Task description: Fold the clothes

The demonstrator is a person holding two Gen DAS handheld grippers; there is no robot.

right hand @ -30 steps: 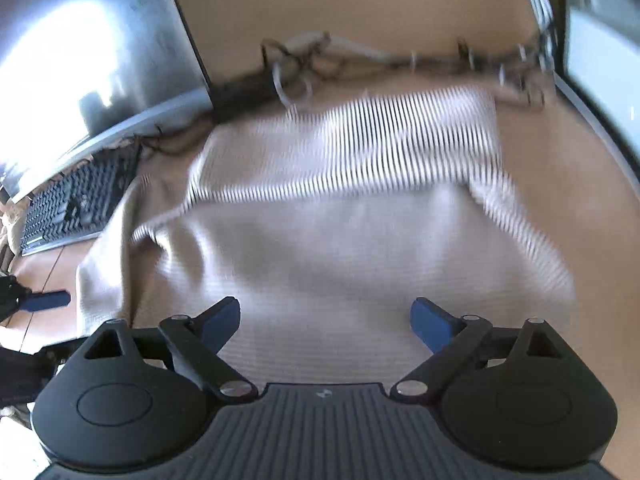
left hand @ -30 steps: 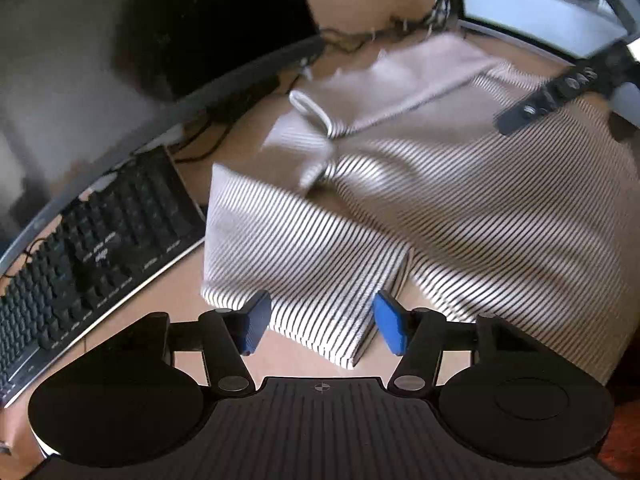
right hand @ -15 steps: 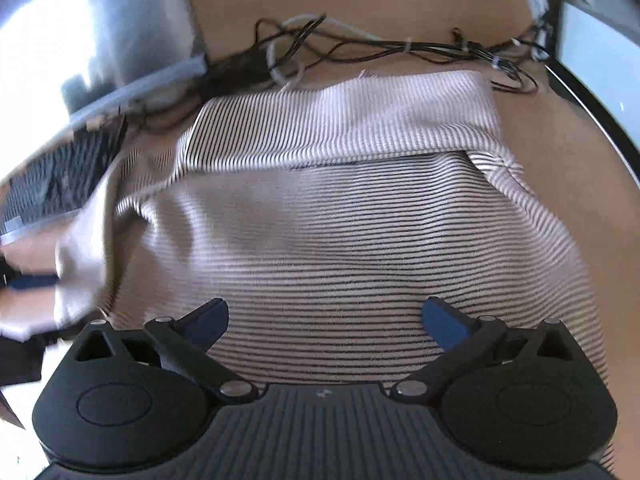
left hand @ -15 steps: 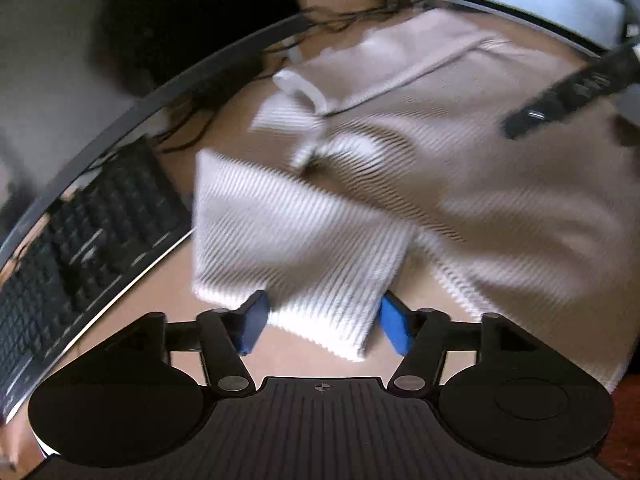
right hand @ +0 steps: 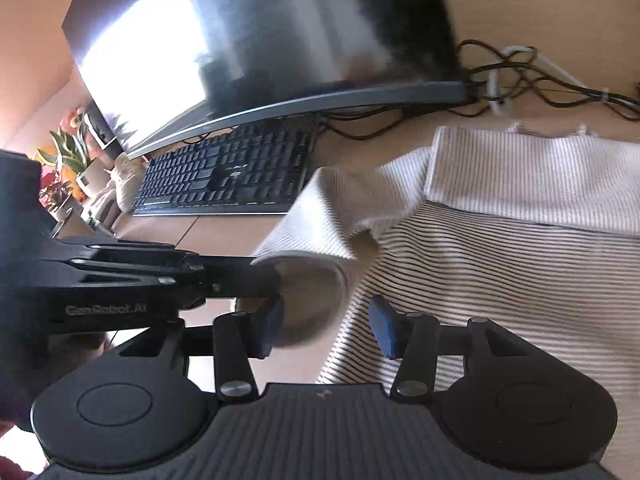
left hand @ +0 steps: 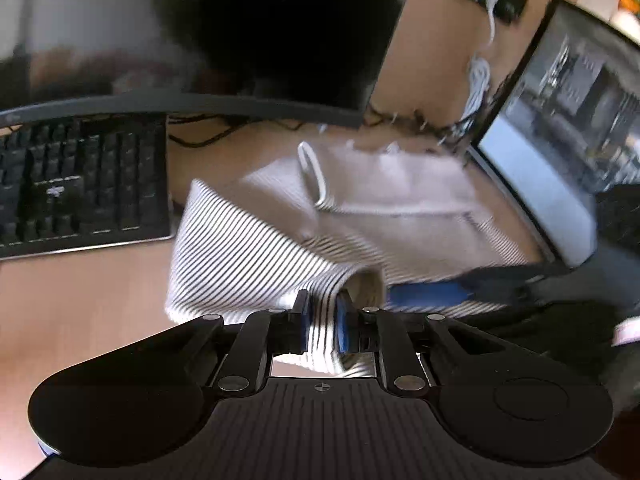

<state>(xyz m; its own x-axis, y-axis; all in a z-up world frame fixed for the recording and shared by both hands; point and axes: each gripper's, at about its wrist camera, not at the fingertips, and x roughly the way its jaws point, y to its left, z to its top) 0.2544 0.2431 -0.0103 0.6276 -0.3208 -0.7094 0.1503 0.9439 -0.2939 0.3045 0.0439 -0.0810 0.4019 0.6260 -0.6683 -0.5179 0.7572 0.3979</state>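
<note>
The left claw [left hand: 323, 322] is clamped on the cuff end of a sleeve of the cream knit top with thin dark stripes [left hand: 256, 252], its blue pads pressed together with a fold of cloth between them. From that grip the sleeve rises off the pale wooden worktop [left hand: 80, 300] and curls into a loose tube.

The right claw [right hand: 326, 330] stands with its blue pads apart and holds nothing. It hovers just over the near edge of the garment's body, with the lifted sleeve end between its fingers' reach and the left tool's black arm, which crosses its view from the left.

Beyond both claws the top lies spread across the worktop. Its far sleeve is already laid flat across the chest, and the white neckband [left hand: 312, 176] shows past it. Farther out sit a black keyboard [right hand: 224, 176], a curved dark monitor [right hand: 260, 40], a tangle of black and white cables [right hand: 528, 80] and a second screen [left hand: 560, 152] at the right.

The fold looks to be at an early stage: one sleeve is in, the second is in hand and not yet laid over, and the body is still unfolded.
</note>
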